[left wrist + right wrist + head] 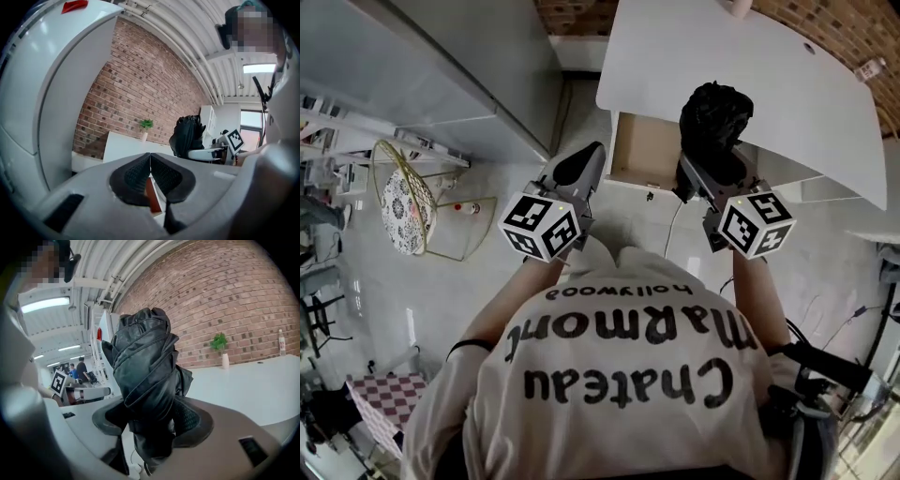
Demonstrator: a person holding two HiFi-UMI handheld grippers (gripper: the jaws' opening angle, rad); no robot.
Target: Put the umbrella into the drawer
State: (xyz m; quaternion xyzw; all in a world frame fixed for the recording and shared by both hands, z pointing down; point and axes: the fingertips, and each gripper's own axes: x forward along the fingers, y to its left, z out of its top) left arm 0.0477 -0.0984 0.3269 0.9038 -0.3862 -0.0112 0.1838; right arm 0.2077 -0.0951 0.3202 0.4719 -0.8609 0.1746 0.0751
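Jaws of the right gripper [150, 423] are seen clamped on the folded black umbrella [145, 376]. It is held upright, with its bundled canopy rising above the jaws and its lower end hanging below them. In the head view the umbrella [715, 117] is found at the right side of the open drawer [639, 150], overlapping the drawer's right edge and not lying inside it. Whether it touches the drawer cannot be told. The drawer is seen standing out from under the white table [675, 56], and its pale wooden inside is shown. Jaws of the left gripper [150, 169] are pressed together, pad against pad, and a sliver of brown wood is glimpsed past their tips. In the head view the left gripper [578, 167] is held just left of the drawer, near its front left corner, apart from it. Beyond the drawer, a small plant [146, 124] in a white vase [143, 136] is seen on the table top, before the brick wall [136, 89]
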